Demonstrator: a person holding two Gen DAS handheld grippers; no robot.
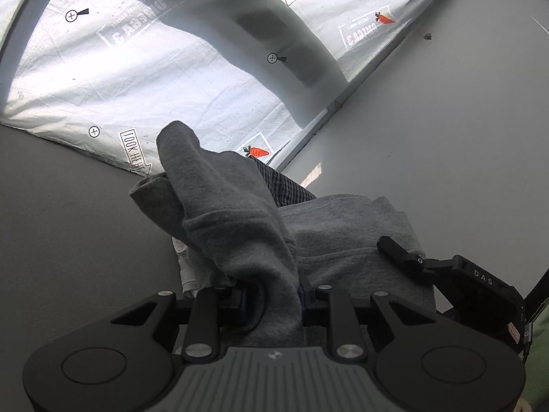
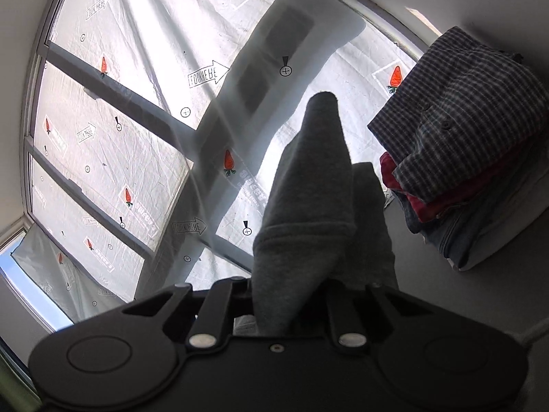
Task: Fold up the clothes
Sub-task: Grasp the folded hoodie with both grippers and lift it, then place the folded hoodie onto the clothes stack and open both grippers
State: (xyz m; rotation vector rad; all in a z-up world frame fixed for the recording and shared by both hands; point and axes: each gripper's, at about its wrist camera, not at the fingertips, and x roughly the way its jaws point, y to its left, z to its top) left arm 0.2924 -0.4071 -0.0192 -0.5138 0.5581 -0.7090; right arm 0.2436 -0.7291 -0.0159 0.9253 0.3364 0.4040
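Left gripper [image 1: 274, 295] clamped on grey garment [image 1: 236, 219], fabric rising ahead over table [image 1: 68, 223]. Right gripper [image 2: 284, 295] likewise pinching grey cloth, tilted up toward window film [image 2: 113, 151]. Folded pile [image 2: 463, 158] at right only in right view, checked shirt topmost. Right gripper's finger [image 1: 399, 252] only in left view, beside garment.

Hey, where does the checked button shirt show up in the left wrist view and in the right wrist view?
Left wrist view: only a sliver of the checked shirt shows at centre, behind the grey garment pinched in the left claw.
Right wrist view: it tops a stack of folded clothes at upper right, right of the grey garment in the right claw.
Shared landmark: the carrot-printed sheet over the window.
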